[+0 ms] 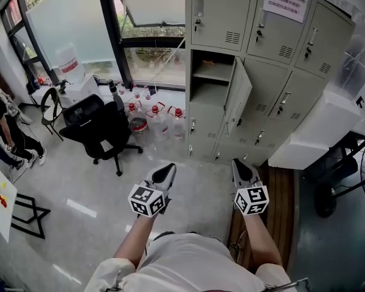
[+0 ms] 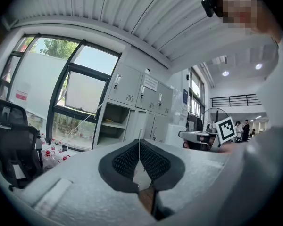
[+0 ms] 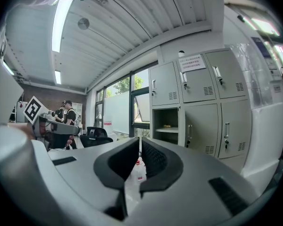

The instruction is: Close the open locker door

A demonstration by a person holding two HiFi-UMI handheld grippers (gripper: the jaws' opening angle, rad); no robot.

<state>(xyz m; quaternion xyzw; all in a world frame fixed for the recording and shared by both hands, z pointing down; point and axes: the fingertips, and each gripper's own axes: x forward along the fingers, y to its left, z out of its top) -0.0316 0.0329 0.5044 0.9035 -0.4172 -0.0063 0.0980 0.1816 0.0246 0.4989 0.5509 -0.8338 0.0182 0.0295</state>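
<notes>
A bank of grey lockers (image 1: 280,47) stands ahead in the head view. One door (image 1: 238,96) in the left column hangs open toward me, baring a compartment with a shelf (image 1: 210,78). My left gripper (image 1: 166,171) and right gripper (image 1: 239,165) are held low in front of my body, well short of the lockers, both pointing at them. Each has its jaws shut with nothing between them. The open compartment (image 2: 111,126) shows beyond the left gripper (image 2: 139,143). It also appears as an open compartment (image 3: 166,125) past the right gripper (image 3: 139,141).
A black office chair (image 1: 100,129) stands at the left, with water bottles (image 1: 155,113) on the floor by the window. A white cabinet (image 1: 322,132) juts out right of the lockers. People (image 1: 1,126) stand at the far left. Pale floor (image 1: 188,169) lies between me and the lockers.
</notes>
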